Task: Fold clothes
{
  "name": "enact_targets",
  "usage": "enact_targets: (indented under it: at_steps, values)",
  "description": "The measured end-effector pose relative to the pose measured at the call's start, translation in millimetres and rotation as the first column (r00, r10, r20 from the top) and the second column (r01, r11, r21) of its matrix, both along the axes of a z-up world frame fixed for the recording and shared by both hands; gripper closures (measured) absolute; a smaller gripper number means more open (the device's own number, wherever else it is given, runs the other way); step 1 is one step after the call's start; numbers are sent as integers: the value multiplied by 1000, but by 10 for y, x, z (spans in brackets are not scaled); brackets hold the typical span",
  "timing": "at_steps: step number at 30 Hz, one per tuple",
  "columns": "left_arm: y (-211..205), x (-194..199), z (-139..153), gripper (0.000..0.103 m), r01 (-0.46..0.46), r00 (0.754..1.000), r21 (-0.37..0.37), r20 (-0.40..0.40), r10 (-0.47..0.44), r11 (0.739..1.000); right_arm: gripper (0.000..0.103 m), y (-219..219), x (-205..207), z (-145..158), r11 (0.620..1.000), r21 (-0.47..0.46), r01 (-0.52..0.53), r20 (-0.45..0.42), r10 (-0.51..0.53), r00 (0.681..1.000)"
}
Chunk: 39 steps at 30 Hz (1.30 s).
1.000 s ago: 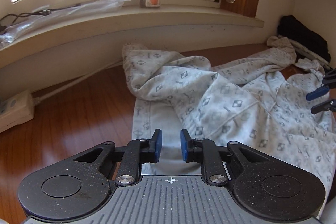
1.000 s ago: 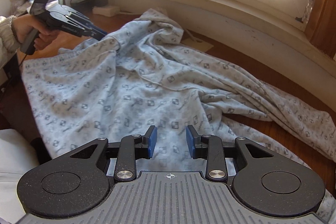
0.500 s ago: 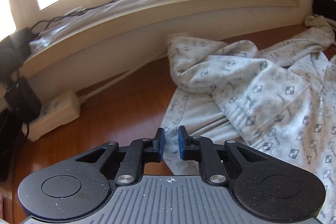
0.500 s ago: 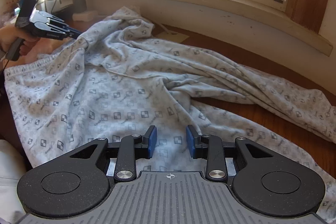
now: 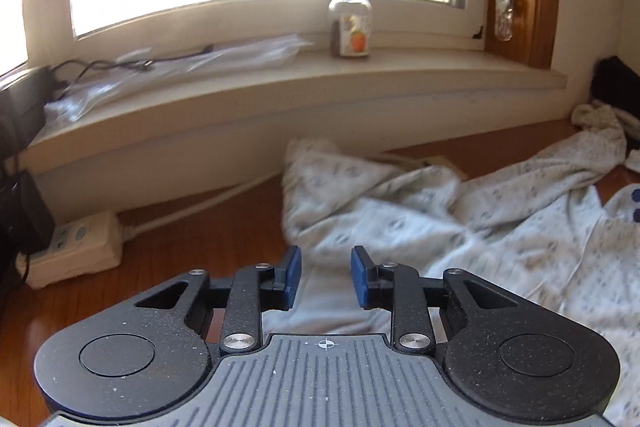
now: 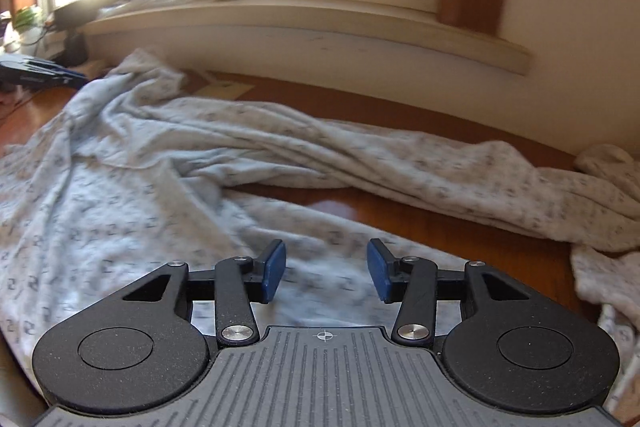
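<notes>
Though blurred, left gripper (image 5: 325, 277) fingers apart, seemingly empty.

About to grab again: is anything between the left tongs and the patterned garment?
Nothing visible. The left tongs are open, with the patterned garment directly beyond their tips. The power strip sits off to the left.

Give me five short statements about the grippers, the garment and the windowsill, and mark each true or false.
1. The left gripper is open. True.
2. The right gripper is clamped on the patterned garment. False: its jaws are apart with nothing between them.
3. A jar stands on the windowsill. True.
4. The garment is neatly folded. False: it lies spread and rumpled on the wooden floor.
5. A power strip lies on the floor below the sill. True.
</notes>
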<state>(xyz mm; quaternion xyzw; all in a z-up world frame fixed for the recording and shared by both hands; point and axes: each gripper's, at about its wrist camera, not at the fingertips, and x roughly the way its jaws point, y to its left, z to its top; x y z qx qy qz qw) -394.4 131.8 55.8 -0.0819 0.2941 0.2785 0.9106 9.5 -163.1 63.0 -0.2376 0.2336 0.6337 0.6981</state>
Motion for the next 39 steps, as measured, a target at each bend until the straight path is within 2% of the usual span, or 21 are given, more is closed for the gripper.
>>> enact_targets:
  at_steps: [2,6,9,11,14,16,19,22,23,26,28,30,32,36,39]
  values:
    - [-25,137,56,73,19,1000,2,8,-19,1000,57,-46,118,-19,1000,-2,30,9,-30,999]
    - [-157,511,161,63,77,997,29,14,-77,997,56,-161,389,-8,993,15,115,27,-116,993]
    - [-309,866,228,56,146,989,48,9,-147,988,55,-250,635,-2,980,28,199,35,-200,979]
    - [-441,1125,258,56,200,980,66,-5,-200,978,55,-322,794,-19,967,28,252,46,-253,966]
    - [-625,1531,200,55,269,963,86,-36,-267,959,55,-460,1027,-66,948,20,316,53,-317,947]
    - [-694,1766,97,55,303,953,69,-43,-301,950,55,-561,1152,-123,940,3,342,42,-341,939]
    - [-760,2044,-64,55,342,939,37,-49,-340,939,57,-737,1244,-142,936,-4,353,-1,-353,936]
    - [-820,2227,-204,55,364,930,46,-65,-361,930,57,-871,1259,-113,933,-43,358,-13,-359,933]
    - [-812,2259,-246,54,367,929,47,-64,-364,929,57,-915,1264,-104,931,-56,360,-17,-361,932]
    - [-724,2284,-353,45,373,927,8,-38,-373,928,57,-1018,1287,-65,931,-100,352,-25,-356,934]
    - [-674,2261,-419,44,368,929,2,-31,-368,930,58,-1006,1325,6,939,-103,328,-36,-333,942]
    - [-634,2193,-474,44,374,927,-7,-31,-374,928,57,-953,1398,128,943,-50,330,-67,-333,940]
    - [-593,2094,-500,44,374,927,-21,-11,-374,927,56,-779,1505,209,935,-5,355,-57,-354,933]
    - [-554,1913,-504,44,392,920,-19,-17,-392,920,55,-378,1845,282,900,39,435,-95,-430,898]
    - [-513,1778,-505,43,391,920,-17,-22,-391,920,55,-112,2066,200,871,15,491,-71,-489,870]
